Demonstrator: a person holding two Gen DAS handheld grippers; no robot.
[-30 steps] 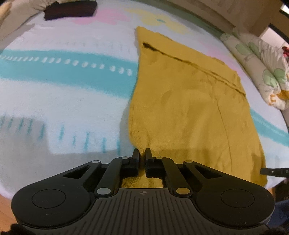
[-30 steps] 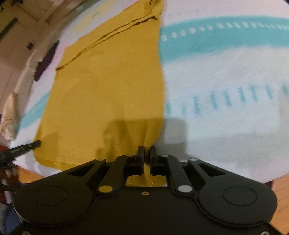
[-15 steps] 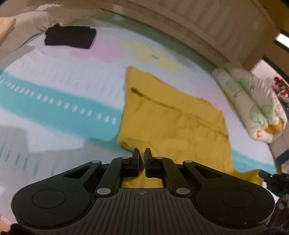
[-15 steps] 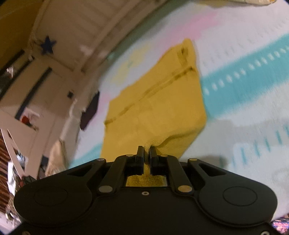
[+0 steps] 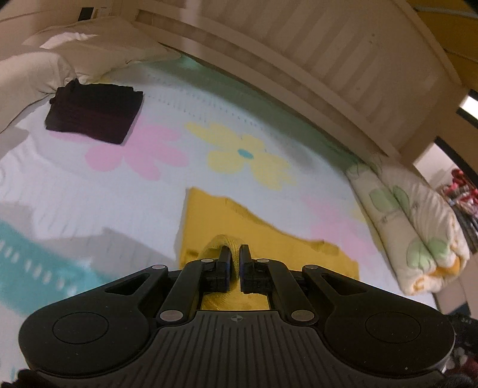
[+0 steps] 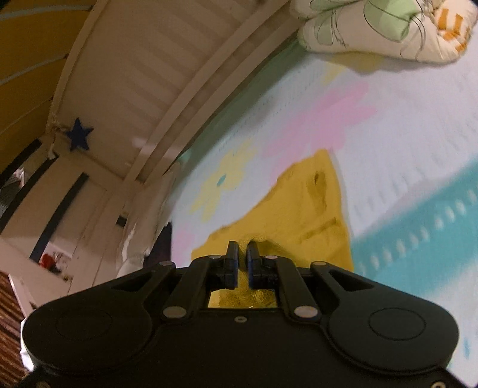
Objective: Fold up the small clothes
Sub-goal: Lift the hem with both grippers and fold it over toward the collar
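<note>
On a bed spread with a flower-print sheet (image 5: 125, 185), two hand-held grippers each pinch an edge of a mustard-yellow knit garment (image 5: 263, 238).

In the left wrist view, a folded dark garment (image 5: 94, 115) lies at the far left near a cream pillow (image 5: 44, 59), well apart from the yellow piece. Pink and yellow printed flowers sit between them. At centre, the left gripper (image 5: 234, 252) has its jaws drawn narrow on a bunched fold of the yellow knit, which pokes up between the fingers (image 5: 224, 262) while the rest of the cloth lies on the sheet beyond. To the right, a rolled floral quilt (image 5: 418, 235) rests along the mattress edge below the slatted headboard (image 5: 313, 59). Only this view shows the pillow and the whole of the dark garment.

The right wrist view, tilted, alone shows a blue star (image 6: 78, 134) hanging at the left on the bed frame, with a doorway and room clutter below it. At centre, the right gripper (image 6: 241, 252) is likewise clamped close on a fold of the yellow garment (image 6: 298, 209), whose far corner reaches towards the upper right. The teal band (image 6: 418, 238) of the sheet (image 6: 403, 143) runs to the right, and the quilt (image 6: 388, 27) appears at the top right.
</note>
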